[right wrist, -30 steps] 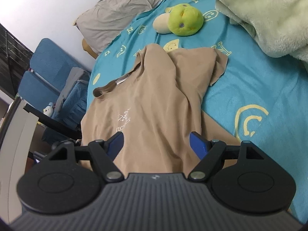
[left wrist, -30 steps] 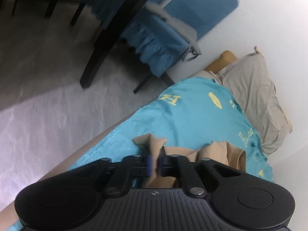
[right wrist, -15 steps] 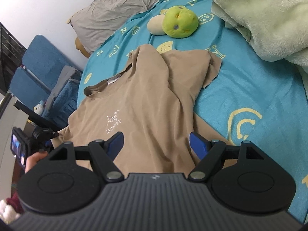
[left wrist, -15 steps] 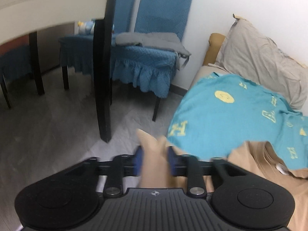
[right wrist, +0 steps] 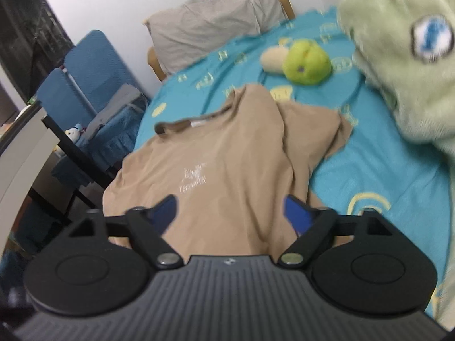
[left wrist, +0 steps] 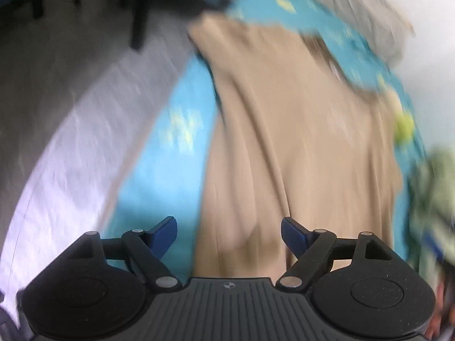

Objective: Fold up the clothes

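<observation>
Tan T-shirt [right wrist: 227, 170] spread flat on bed [right wrist: 384, 170]; sleeve released; left tongs [left wrist: 229, 231], right tongs [right wrist: 229, 210] opening, empty; folding pending.

We read two fisheye views, each mounted behind its own jaws and looking forward along them. The left wrist view looks steeply down from close above the near edge of the bed [left wrist: 159, 176], with floor to its left; it is heavily blurred, so fine detail there is uncertain. The right wrist view looks obliquely down along the bed toward the pillow [right wrist: 216, 20] and wall. Both views share the tan shirt [right wrist: 227, 164], the turquoise sheet [right wrist: 378, 170], the pillow and probably the green plush toy [right wrist: 308, 62].
</observation>
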`<state>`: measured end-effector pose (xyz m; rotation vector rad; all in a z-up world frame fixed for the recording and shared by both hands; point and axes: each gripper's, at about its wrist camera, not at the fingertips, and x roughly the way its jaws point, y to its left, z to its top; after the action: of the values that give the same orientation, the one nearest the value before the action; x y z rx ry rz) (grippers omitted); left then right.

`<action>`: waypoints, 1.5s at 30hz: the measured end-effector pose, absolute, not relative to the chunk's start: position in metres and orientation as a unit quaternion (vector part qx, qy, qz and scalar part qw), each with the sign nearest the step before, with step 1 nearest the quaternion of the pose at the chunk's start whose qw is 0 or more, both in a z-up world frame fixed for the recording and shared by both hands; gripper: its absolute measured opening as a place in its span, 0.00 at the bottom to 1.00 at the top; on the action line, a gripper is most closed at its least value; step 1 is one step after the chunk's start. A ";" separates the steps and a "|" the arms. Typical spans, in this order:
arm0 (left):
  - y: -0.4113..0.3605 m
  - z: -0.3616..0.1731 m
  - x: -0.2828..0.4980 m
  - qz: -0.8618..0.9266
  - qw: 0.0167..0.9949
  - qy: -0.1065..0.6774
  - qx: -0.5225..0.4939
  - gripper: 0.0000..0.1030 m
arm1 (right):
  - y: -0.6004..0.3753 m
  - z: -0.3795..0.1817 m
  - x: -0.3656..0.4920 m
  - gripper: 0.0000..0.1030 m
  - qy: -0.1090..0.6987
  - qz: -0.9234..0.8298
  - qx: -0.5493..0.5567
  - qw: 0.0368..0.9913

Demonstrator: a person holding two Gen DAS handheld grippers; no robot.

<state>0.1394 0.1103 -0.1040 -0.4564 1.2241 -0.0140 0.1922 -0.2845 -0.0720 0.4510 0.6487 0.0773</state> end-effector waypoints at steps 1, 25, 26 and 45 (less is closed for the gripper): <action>0.103 -0.105 0.131 -0.012 0.790 0.581 -0.194 0.80 | -0.285 -0.065 0.186 1.00 0.300 0.040 0.216 0.928; 0.107 -0.099 0.073 -0.002 0.718 0.696 -0.004 0.08 | -0.304 -0.049 0.157 1.00 0.304 0.033 0.195 0.932; 0.104 -0.097 0.073 -0.002 0.720 0.694 0.002 0.08 | -0.304 -0.049 0.157 1.00 0.305 0.034 0.191 0.932; -0.017 0.040 0.090 -0.035 0.949 0.313 0.027 1.00 | -0.292 -0.040 0.147 1.00 0.265 0.028 0.142 0.953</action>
<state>0.0904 -0.0170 0.0401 0.0547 0.6363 -0.0705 0.1468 -0.2917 -0.0401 0.2883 0.5383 0.0578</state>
